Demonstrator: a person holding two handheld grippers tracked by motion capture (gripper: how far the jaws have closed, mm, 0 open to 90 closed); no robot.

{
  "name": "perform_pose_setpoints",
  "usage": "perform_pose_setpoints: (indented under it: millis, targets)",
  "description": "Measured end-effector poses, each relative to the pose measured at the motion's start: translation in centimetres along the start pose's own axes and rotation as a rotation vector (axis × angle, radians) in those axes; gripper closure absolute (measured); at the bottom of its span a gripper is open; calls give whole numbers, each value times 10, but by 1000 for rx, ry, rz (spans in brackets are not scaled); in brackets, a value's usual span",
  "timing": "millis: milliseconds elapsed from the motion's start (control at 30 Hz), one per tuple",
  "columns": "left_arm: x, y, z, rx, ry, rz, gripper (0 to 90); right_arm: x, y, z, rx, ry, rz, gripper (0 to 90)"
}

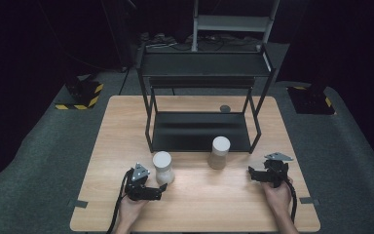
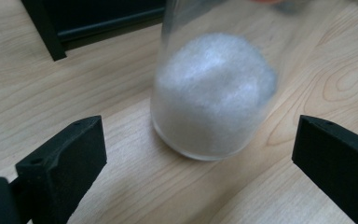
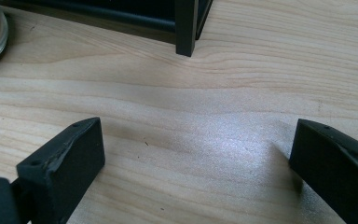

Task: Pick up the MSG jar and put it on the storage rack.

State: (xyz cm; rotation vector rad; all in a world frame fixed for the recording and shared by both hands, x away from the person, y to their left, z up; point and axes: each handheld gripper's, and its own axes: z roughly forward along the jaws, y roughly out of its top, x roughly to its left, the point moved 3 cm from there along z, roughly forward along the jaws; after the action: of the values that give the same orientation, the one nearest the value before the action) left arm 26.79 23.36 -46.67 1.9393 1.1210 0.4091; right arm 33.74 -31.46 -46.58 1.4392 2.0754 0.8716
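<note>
A clear jar [image 1: 163, 167] with white grains in it stands upright on the wooden table [image 1: 199, 204], in front of the black metal shelf [image 1: 202, 129]. In the left gripper view the jar [image 2: 214, 93] is just ahead of the two black jaws and lines up with the gap between them, but they do not touch it. The left hand-held gripper [image 1: 161, 187] sits right beside the jar with its jaws wide apart. A second jar [image 1: 220, 152] with a pale lid stands near the shelf's front edge, well apart from the right hand-held gripper [image 1: 251, 173]. That gripper is wide too, and only bare table lies between its jaws. Each gripper is held by a hand [image 1: 278, 197].
</note>
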Motion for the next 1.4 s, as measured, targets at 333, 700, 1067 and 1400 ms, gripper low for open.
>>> perform_pose_setpoints:
  millis: [333, 700, 1067, 1400]
  targets:
    - [-9, 7, 7, -28, -1, 25, 90, 0, 0, 0, -1, 0, -2, 26]
    - [-17, 15, 14, -64, 20, 24, 119, 0, 0, 0, 0, 0, -1, 27]
    - [-25, 23, 21, -99, 47, 13, 181, 0, 0, 0, 0, 0, -2, 27]
    - [-26, 22, 21, -135, 69, 0, 285, 0, 0, 0, -1, 0, -2, 27]
